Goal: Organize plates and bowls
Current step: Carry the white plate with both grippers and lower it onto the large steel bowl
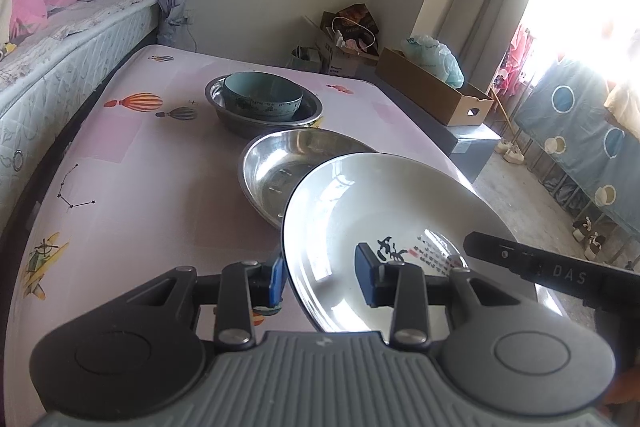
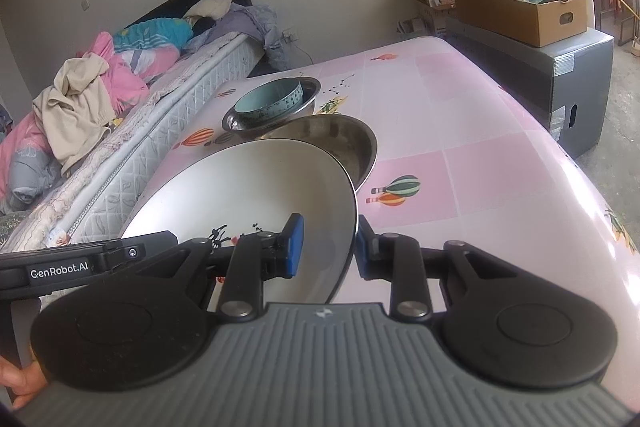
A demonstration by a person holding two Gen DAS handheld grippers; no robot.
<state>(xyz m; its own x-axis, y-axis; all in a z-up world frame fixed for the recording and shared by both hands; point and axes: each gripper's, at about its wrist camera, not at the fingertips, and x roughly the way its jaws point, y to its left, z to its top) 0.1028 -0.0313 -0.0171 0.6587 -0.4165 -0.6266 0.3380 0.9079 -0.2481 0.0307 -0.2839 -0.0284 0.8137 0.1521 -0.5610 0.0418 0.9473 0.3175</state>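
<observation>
Left hand-held gripper point(image 1: 322, 277) & right hand-held gripper point(image 2: 329, 247) each clamped on white plate point(image 1: 360, 211) rim, opposite sides, plate tilted above bench point(image 1: 140, 167). Just beyond: empty steel basin point(image 1: 276, 167); farther, teal bowl point(image 1: 262, 99) inside steel bowl point(image 1: 224, 115). Bed point(image 1: 60, 39) alongside bench.

Each fisheye camera sits just behind its own hand-held gripper, looking forward and downward across the tabletop point(image 1: 132, 163) from its near edge. The left view faces the far right corner and window; the right view faces the far left corner and bed point(image 2: 132, 99). Both share the white plate point(image 1: 384, 203), close up, and the steel bowls beyond.
</observation>
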